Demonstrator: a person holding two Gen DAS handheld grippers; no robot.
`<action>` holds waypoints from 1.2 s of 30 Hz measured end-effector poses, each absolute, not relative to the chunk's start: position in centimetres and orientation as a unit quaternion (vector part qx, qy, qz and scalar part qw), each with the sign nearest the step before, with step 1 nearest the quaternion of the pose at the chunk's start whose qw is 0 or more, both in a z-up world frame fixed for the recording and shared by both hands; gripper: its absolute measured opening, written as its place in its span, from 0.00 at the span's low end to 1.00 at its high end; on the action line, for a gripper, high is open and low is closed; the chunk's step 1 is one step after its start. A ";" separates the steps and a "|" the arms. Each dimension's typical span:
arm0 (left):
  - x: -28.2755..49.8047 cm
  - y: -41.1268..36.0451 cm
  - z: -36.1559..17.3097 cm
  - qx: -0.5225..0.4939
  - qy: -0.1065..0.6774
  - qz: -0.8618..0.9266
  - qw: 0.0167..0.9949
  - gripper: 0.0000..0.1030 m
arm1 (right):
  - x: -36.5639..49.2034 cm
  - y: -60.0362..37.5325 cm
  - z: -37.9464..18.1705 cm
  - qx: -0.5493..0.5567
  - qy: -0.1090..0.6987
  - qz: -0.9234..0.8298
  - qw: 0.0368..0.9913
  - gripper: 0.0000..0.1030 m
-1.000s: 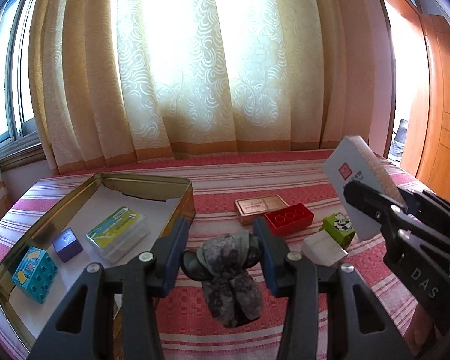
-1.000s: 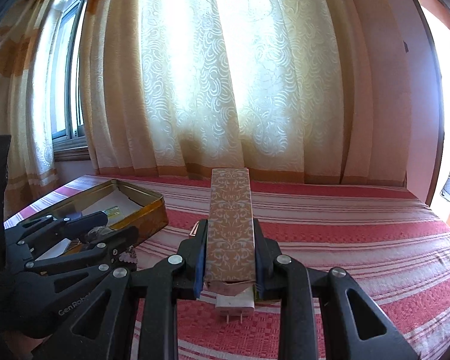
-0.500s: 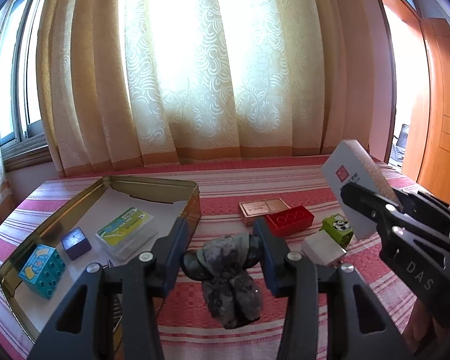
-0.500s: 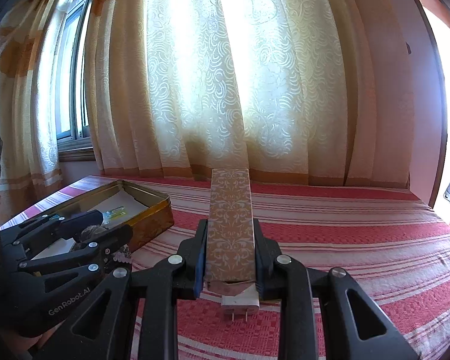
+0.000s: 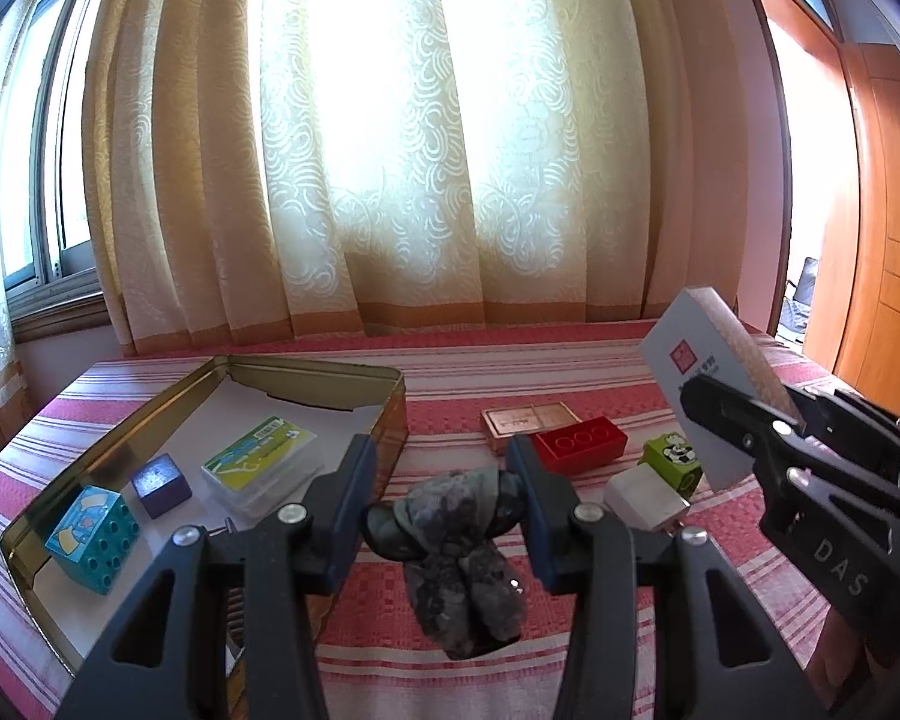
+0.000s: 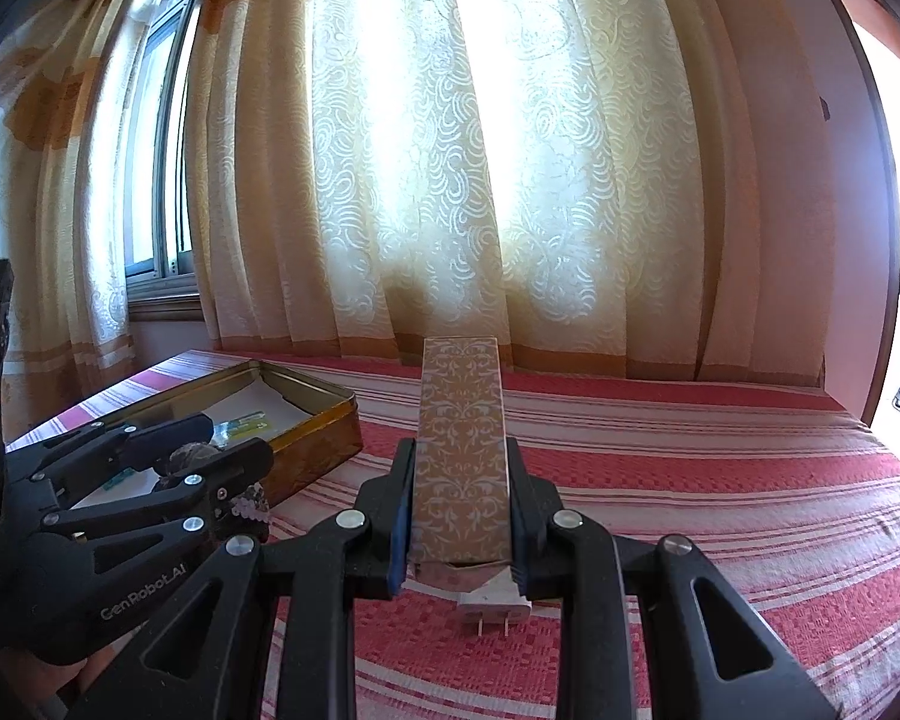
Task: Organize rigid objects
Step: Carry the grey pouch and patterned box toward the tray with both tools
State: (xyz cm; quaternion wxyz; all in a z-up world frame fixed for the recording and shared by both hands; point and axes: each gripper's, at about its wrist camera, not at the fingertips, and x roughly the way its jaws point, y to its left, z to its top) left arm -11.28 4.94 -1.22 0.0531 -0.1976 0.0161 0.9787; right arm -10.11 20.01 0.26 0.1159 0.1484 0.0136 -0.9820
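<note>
Boxes and blocks were what we were sorting on the red striped cloth (image 5: 462,648). Our right gripper (image 6: 461,504) pinched a tall flat box (image 6: 461,438) by its long sides, holding it clear of the cloth and tipped up toward the curtain (image 6: 450,150). Its edge face was tan with a pale scroll pattern; in the left view the same box (image 5: 699,384) showed a white face with a small red square mark. Our left gripper (image 5: 444,504) was clamped on a grey mottled thing (image 5: 459,546), lumpy and soft-looking, that hung down between the pads; we could not tell what it was.

A gold tin (image 5: 324,369) lay open at the left. Inside it sat a teal block (image 5: 93,531) with studs on its side, a purple cube (image 5: 161,483) and a clear case (image 5: 258,462) with a green and yellow label, each apart from the others. On the cloth right of the tin lay a copper-coloured flat box (image 5: 528,420), with a red brick (image 5: 582,444) just in front of it. Near the brick stood a green block (image 5: 672,462) with a panda picture, and a white plug (image 5: 645,498) lay just beside that. In the right view the plug (image 6: 495,597) showed its two prongs below the held box
</note>
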 end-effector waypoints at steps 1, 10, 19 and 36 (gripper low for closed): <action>-11.2 5.0 -1.2 -0.197 0.016 0.979 0.053 0.44 | -10.0 20.0 0.3 0.147 0.014 -0.982 0.118 0.27; -10.9 4.8 -1.2 -0.191 0.015 0.980 0.051 0.44 | -9.1 19.7 0.4 0.135 0.020 -0.983 0.127 0.27; -10.2 4.5 -1.1 -0.183 0.014 0.982 0.050 0.44 | -8.9 19.6 0.4 0.129 0.022 -0.983 0.129 0.27; -9.3 3.5 -0.9 -0.176 0.005 0.983 0.050 0.44 | -8.6 19.3 0.4 0.126 0.019 -0.983 0.135 0.27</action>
